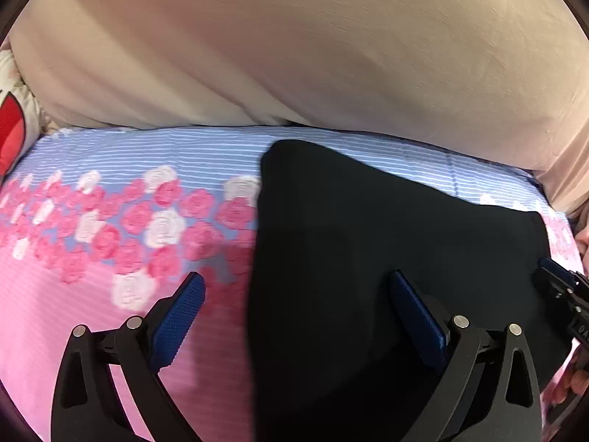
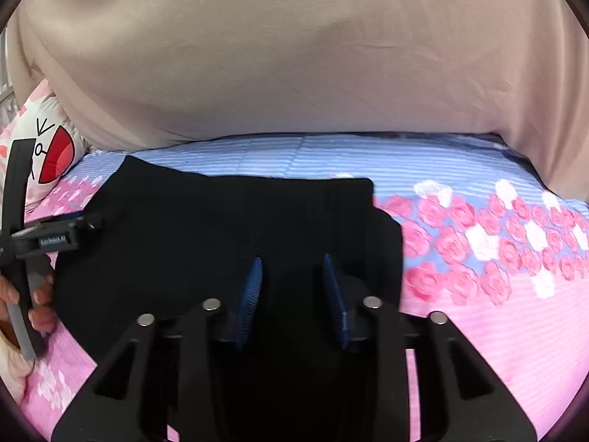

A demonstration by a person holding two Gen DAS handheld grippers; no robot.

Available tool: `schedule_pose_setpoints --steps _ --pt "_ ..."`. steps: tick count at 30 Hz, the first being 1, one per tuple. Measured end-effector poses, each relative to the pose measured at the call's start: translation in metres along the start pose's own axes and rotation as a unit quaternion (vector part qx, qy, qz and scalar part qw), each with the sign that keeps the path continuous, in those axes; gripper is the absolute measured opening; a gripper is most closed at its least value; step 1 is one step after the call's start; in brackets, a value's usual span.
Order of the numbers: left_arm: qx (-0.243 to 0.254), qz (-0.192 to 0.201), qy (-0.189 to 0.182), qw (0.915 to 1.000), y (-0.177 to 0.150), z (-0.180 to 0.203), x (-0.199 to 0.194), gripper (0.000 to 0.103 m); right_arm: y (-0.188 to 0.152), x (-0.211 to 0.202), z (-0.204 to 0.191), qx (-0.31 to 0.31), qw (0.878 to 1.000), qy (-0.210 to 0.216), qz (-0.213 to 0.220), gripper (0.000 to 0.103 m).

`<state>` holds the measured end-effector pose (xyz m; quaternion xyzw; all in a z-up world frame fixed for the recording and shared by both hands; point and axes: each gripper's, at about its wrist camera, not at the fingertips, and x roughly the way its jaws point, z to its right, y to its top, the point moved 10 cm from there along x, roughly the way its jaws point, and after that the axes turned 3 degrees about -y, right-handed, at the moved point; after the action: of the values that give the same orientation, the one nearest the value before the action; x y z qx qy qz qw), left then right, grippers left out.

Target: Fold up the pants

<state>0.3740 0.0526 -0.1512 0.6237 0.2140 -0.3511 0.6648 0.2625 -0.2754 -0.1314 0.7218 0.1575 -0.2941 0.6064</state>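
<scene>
Black pants (image 1: pixel 386 250) lie folded into a compact rectangle on the floral bedsheet (image 1: pixel 110 221); they also show in the right wrist view (image 2: pixel 221 228). My left gripper (image 1: pixel 298 283) is open wide, astride the pants' left edge, holding nothing. My right gripper (image 2: pixel 292 265) is open with a narrower gap, above the pants' near right part, empty. The left gripper also shows at the pants' left edge in the right wrist view (image 2: pixel 88 223), and the right gripper at the right edge of the left wrist view (image 1: pixel 548 263).
A large beige cushion or covered headboard (image 2: pixel 294 66) rises behind the bed. A white pillow with a red cartoon mouth (image 2: pixel 51 154) lies at the far left. The pink and blue sheet (image 2: pixel 497 258) extends right of the pants.
</scene>
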Motion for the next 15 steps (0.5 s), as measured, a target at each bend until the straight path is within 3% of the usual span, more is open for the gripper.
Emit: schedule_pose_setpoints --steps 2,4,7,11,15 --pt "0.009 0.002 0.017 0.9998 -0.002 -0.006 -0.008 0.098 -0.004 -0.010 0.016 0.017 1.000 -0.015 0.000 0.035" --pt "0.013 0.012 0.040 0.9990 -0.005 -0.013 -0.026 0.098 -0.009 -0.020 0.036 0.033 0.998 -0.051 -0.003 0.053" --pt "0.013 0.032 0.057 0.9978 -0.008 -0.018 -0.059 0.098 -0.017 -0.048 0.059 0.079 0.995 -0.068 0.005 0.053" --pt "0.008 0.045 0.045 0.9979 -0.011 -0.006 -0.084 0.098 -0.006 -0.082 0.016 0.029 0.999 -0.017 0.031 0.053" --pt "0.024 0.040 0.035 0.9983 -0.016 0.014 -0.086 0.098 -0.018 -0.063 -0.023 -0.016 1.000 -0.006 0.010 0.052"
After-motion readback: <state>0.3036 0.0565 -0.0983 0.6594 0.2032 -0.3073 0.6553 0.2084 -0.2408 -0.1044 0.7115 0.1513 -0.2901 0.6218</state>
